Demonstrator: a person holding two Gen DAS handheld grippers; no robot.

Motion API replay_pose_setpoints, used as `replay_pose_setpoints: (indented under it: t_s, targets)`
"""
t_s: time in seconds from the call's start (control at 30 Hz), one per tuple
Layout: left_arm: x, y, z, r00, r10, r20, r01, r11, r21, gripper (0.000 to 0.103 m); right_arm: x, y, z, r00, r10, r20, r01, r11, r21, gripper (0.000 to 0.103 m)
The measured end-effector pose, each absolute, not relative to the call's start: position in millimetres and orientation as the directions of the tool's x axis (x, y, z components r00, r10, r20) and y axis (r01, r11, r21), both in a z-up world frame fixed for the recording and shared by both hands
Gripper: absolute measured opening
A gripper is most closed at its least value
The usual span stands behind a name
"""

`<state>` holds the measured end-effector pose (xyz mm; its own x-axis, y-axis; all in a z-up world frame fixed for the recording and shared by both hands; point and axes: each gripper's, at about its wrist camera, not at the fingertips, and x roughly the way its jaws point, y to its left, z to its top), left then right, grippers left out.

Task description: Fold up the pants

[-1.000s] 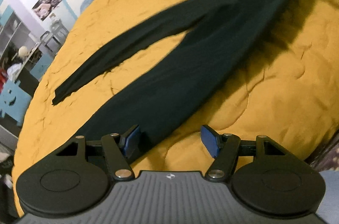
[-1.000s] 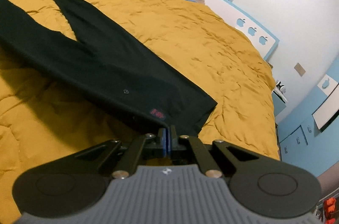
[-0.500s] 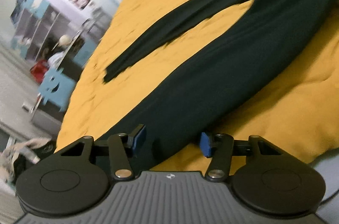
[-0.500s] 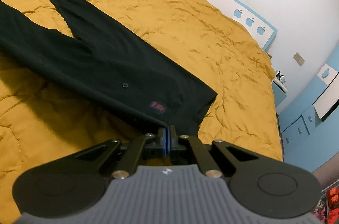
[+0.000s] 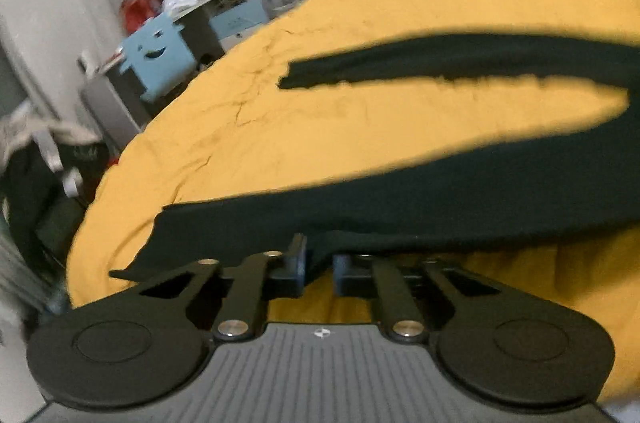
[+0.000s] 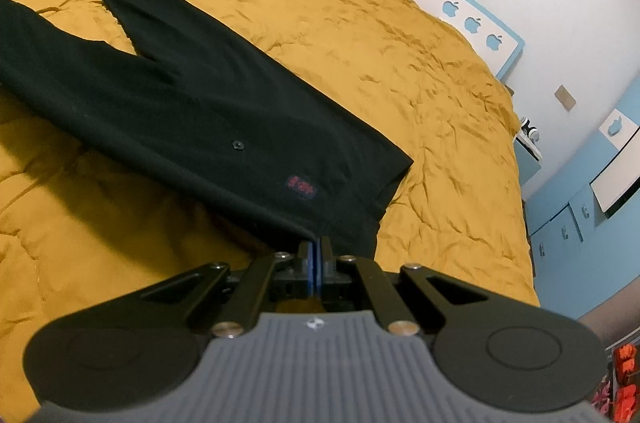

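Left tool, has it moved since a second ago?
Yes. The left tool has slid toward the near leg's hem end of the black pants, closer to the yellow bedspread's foot edge, and nearly closed on the fabric.
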<state>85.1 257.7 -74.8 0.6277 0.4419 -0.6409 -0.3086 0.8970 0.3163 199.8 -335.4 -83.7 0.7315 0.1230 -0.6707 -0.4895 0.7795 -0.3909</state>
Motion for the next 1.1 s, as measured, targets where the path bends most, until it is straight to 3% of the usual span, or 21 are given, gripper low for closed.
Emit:
replay_pose_setpoints:
  t_s: [0.23,0.57,1.1]
  targets:
    - [109.9,270.6,-28.1,0.679,0.406,-0.612,-0.39,0.905,0.168,0.002,221.9,-336.3,-67.6,0.728,0.133,-0.673,-0.477,0.803,-0.357,0.0]
    - [245.8,278.6,1.8,0.646,0.478,-0.595,-0.456,0.867,0.202,0.001,319.4,-330.6,-41.3,0.749,0.146,-0.647,-0.456,0.822,-0.342,0.0]
    - [447.6,272.0,-78.1,0.472,0.596,-0.65,-0.464,0.795,0.392,0.002,511.6,-311.8,-131.9,0.651,0.12,-0.75,-0.483,0.828,-0.286,0.0]
